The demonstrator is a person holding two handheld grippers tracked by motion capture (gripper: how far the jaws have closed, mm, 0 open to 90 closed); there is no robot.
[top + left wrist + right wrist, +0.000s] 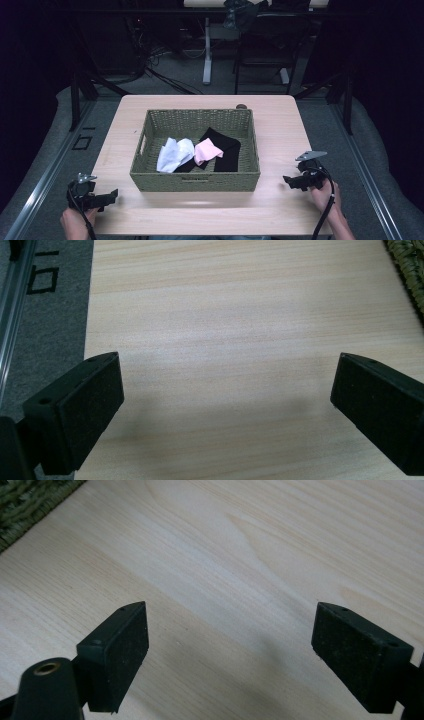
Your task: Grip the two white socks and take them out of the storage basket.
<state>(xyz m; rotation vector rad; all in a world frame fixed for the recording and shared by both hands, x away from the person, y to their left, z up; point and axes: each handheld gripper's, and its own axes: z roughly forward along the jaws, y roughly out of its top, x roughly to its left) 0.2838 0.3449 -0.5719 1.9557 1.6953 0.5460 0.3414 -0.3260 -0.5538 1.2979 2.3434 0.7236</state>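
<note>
A woven green basket (195, 180) stands in the middle of the light wooden table (280, 125). Inside lie a white cloth (172, 154), a pink cloth (206, 151) and a black cloth (225, 147). My left gripper (111, 196) rests at the table's front left corner, held by a hand, open with nothing between its jaws (227, 405). My right gripper (289, 181) sits at the front right, right of the basket, also open and empty (230, 650). A corner of the basket (410, 270) edges into the left gripper view, and its wall (30, 505) into the right gripper view.
Grey carpet (60, 145) and metal rails (45, 175) flank the table. Behind it stand a desk leg (207, 50), cables and dark chair frames (265, 55). A small dark round object (241, 106) sits at the table's far edge behind the basket.
</note>
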